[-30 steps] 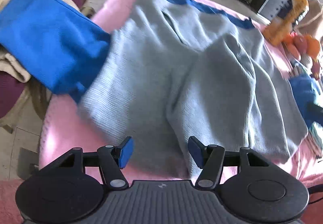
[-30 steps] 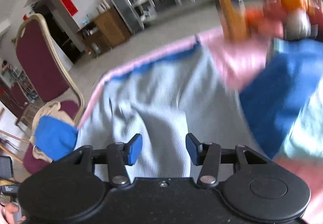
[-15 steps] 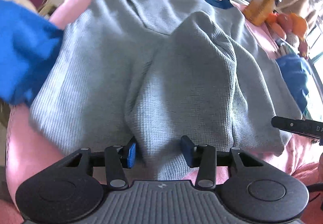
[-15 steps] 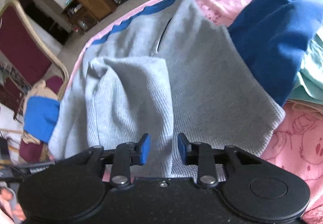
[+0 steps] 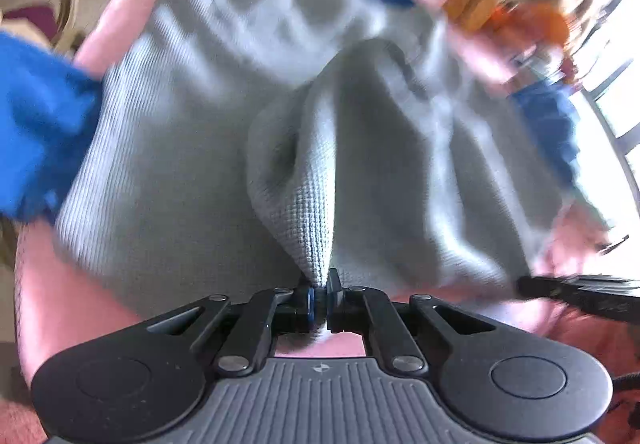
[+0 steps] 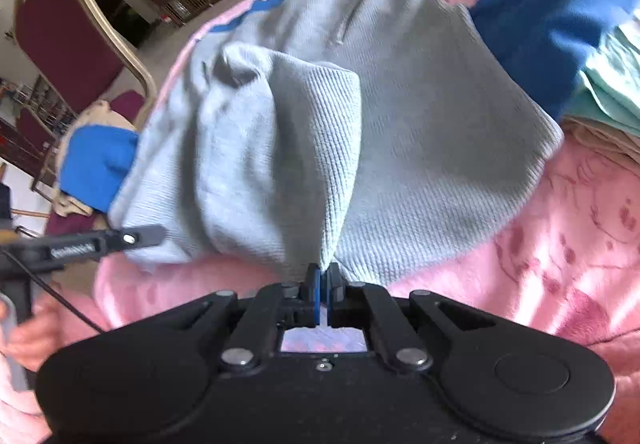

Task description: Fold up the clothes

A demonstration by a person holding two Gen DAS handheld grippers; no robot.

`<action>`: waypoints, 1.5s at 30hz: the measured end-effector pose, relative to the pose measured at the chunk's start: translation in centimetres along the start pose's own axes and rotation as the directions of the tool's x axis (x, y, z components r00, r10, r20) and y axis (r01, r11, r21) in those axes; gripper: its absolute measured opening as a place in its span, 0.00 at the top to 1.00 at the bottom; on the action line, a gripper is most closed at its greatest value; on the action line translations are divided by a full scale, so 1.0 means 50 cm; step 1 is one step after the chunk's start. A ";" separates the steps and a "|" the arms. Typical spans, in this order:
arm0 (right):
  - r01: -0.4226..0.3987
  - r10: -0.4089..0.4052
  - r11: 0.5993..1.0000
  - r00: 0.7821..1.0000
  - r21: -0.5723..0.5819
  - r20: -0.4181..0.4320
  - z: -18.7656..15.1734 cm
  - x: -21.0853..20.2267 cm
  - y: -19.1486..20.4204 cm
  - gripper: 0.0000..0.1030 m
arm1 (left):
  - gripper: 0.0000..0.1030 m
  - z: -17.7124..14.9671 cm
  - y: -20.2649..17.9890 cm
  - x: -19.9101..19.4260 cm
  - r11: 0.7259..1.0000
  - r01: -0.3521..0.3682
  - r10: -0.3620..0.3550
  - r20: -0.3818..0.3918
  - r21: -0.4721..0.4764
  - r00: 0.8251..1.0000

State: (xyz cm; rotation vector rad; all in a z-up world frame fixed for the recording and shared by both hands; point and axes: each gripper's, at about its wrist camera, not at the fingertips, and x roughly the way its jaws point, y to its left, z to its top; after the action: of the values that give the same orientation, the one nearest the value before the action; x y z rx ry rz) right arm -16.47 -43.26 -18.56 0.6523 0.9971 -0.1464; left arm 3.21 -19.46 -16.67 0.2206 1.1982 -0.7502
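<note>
Grey knit garment [image 5: 192, 171] lay on the pink-covered surface [image 6: 568, 228], both left gripper [image 5: 320, 294] and right gripper [image 6: 322, 294] just clamped on its near hem: grasp step; next, probably lift and fold away.

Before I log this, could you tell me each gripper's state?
Left gripper: shut on the grey garment.
Right gripper: shut on the grey garment.

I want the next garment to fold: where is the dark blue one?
In the right wrist view, the dark blue garment lies upper right on the pink blanket, beside the grey garment.
</note>
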 end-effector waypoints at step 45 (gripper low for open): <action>0.297 -0.275 0.955 0.900 -0.015 0.339 0.760 0.375 -0.091 0.64 | 0.76 0.670 0.257 0.248 0.949 -0.276 0.298 0.146 -0.150 0.944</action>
State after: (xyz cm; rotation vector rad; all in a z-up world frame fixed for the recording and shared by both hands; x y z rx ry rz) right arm 19.84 -65.33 -21.77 0.3977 0.7598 -0.4671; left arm 38.76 -32.76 -18.12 0.2166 1.0223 -0.4255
